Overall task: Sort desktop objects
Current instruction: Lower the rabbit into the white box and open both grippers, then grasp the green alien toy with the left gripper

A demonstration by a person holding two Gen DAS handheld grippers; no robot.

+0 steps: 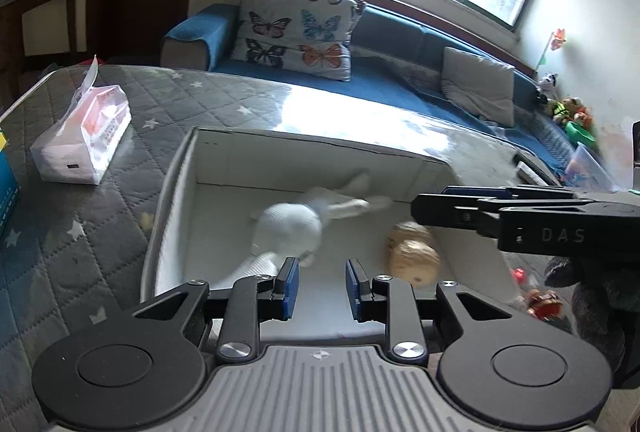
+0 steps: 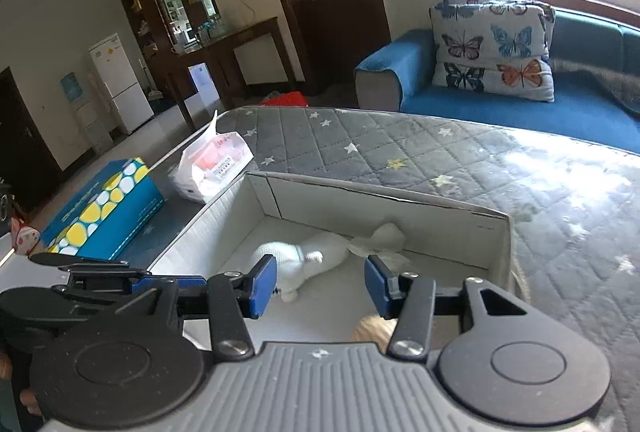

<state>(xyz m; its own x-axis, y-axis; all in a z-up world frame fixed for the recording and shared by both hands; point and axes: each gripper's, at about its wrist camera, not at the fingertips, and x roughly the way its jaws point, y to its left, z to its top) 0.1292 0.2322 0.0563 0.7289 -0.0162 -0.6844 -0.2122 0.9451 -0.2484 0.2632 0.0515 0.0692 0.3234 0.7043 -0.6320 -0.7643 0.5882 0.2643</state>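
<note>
An open white box (image 1: 176, 192) stands on the quilted grey table (image 1: 100, 232). Inside it lie a white plush rabbit (image 1: 288, 228) and a tan doll head (image 1: 414, 252). My left gripper (image 1: 322, 288) hangs open over the box's near side, with nothing between its blue pads. Beside it on the right, my right gripper (image 1: 424, 210) reaches over the box. In the right wrist view my right gripper (image 2: 320, 286) is open and empty above the rabbit (image 2: 296, 256), and the doll head (image 2: 372, 330) is partly hidden under it. A crumpled white tissue (image 2: 388, 236) lies by the box's far wall (image 2: 360, 200).
A soft tissue pack (image 2: 212, 168) and a blue box with yellow and white dots (image 2: 108, 208) sit on the table left of the white box. Small red toys (image 1: 544, 302) lie to its right. A blue sofa (image 1: 380, 80) with a butterfly cushion (image 1: 296, 28) runs behind the table.
</note>
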